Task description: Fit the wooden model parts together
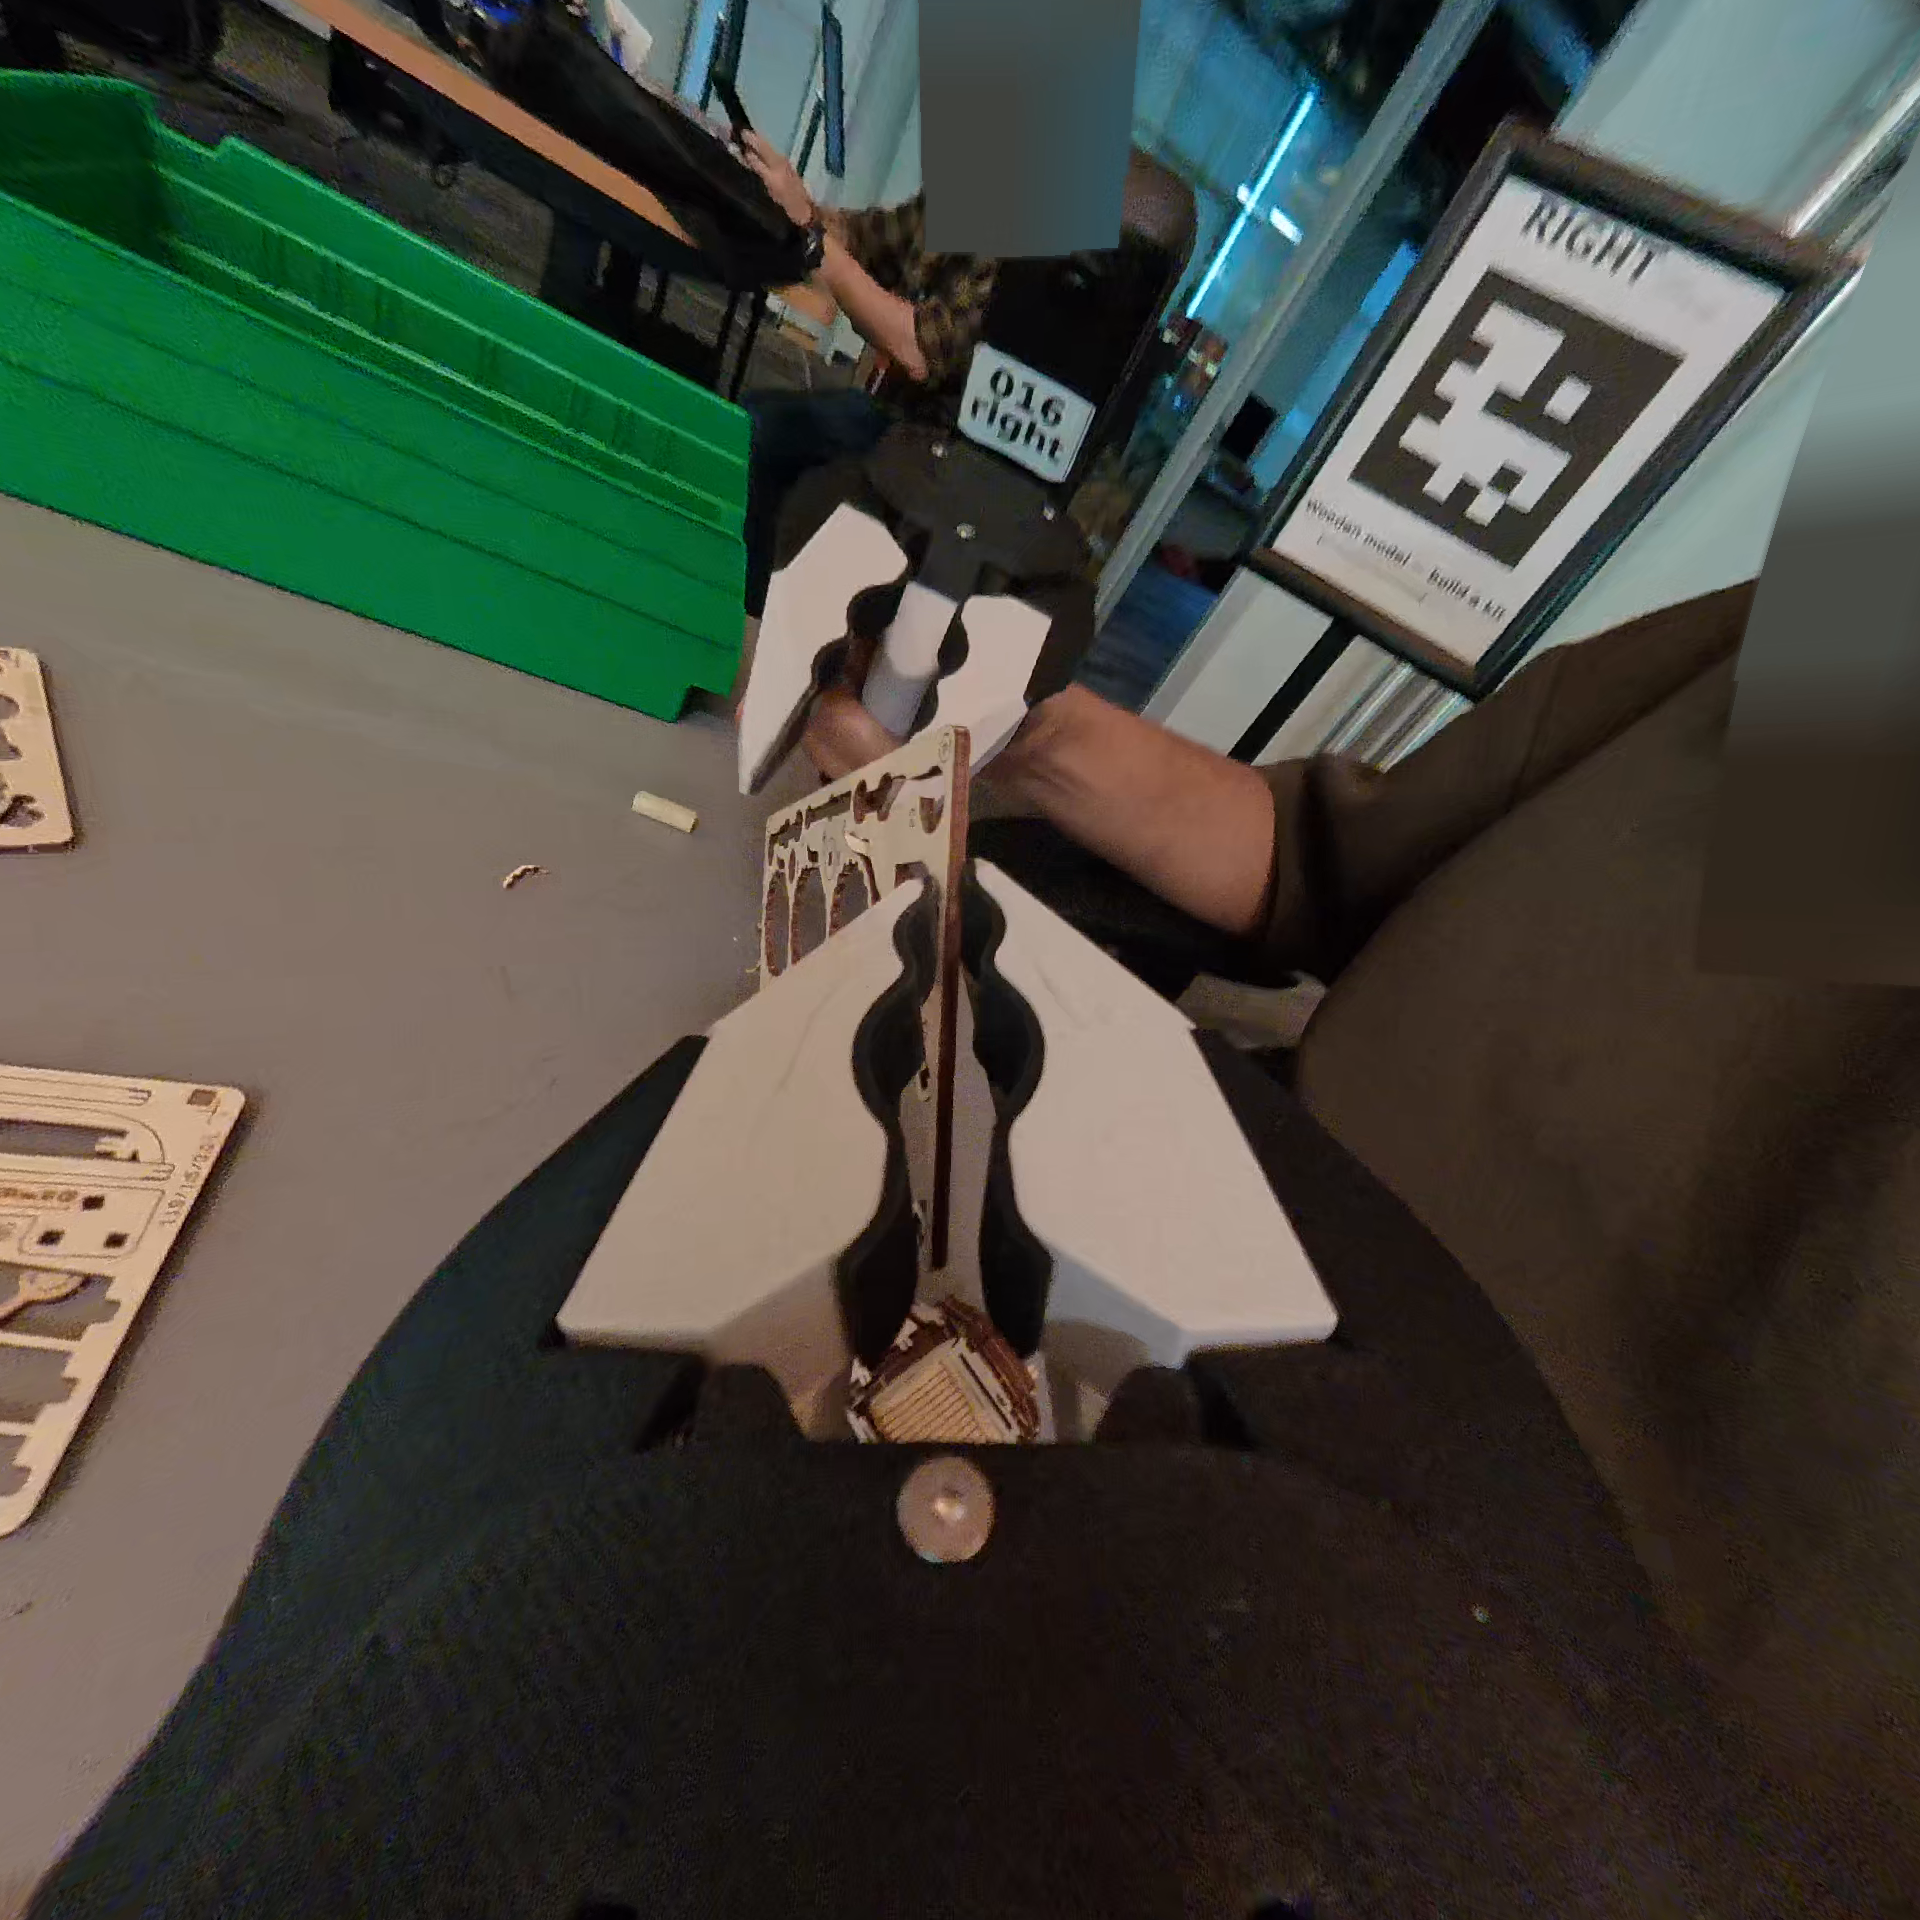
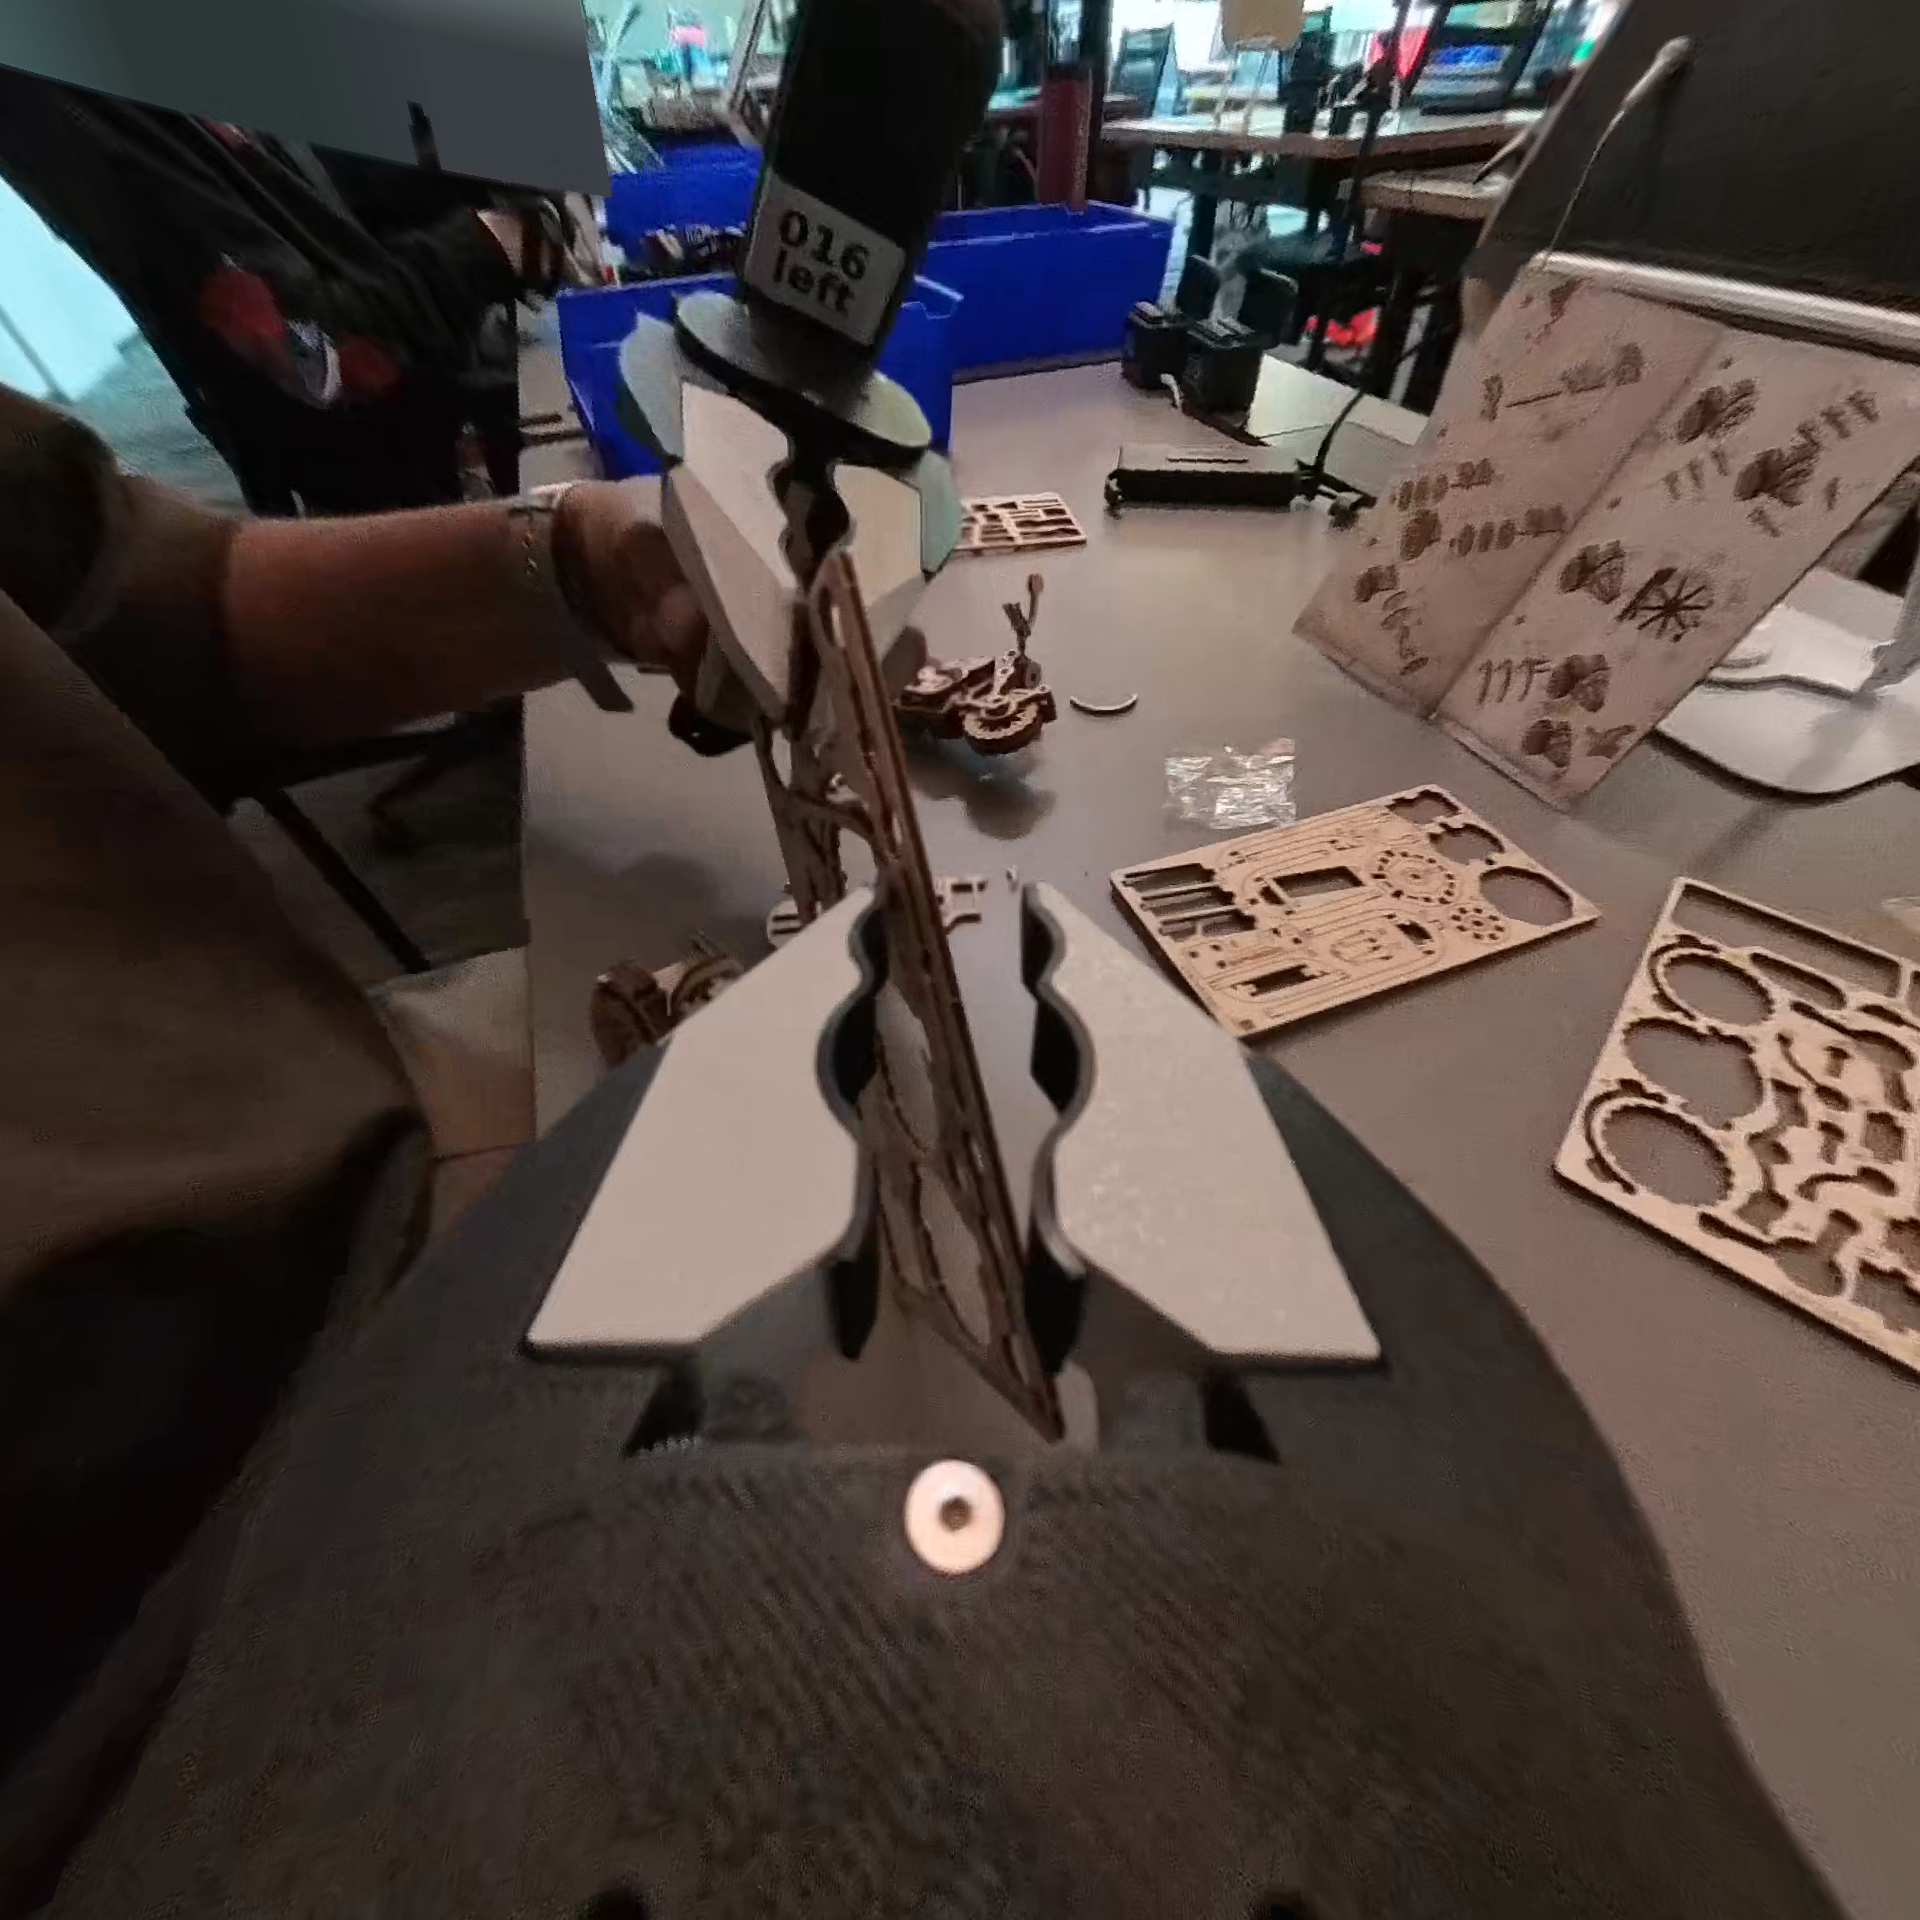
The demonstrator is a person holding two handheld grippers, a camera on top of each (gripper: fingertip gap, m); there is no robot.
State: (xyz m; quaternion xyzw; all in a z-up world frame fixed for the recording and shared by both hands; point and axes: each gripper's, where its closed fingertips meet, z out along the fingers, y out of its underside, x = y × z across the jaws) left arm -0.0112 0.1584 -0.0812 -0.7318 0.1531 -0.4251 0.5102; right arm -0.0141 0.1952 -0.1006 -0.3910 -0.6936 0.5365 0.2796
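Observation:
A thin laser-cut wooden sheet [image 1: 852,831] with parts punched out is held upright on edge above the grey table [image 1: 364,935]. My left gripper [image 1: 945,883] is shut on the sheet's near end. It also shows in the right wrist view [image 2: 821,665], clamped on the sheet's far end. My right gripper [image 2: 956,904] is open, and the sheet [image 2: 925,1039] runs through the gap between its fingers, close to the left one. It also shows facing me in the left wrist view [image 1: 904,623]. A small slatted wooden assembly [image 1: 945,1392] lies under my left gripper.
Stacked green bins [image 1: 364,416] stand at the back left. More wooden sheets [image 2: 1351,904] [image 2: 1766,1122] lie at the right, with a part-built model [image 2: 987,696], a plastic bag [image 2: 1231,779] and a propped instruction booklet [image 2: 1610,571]. The person's arm and sleeve [image 1: 1351,831] are close by. One gripper's finger ends stand about 5 cm off the other's.

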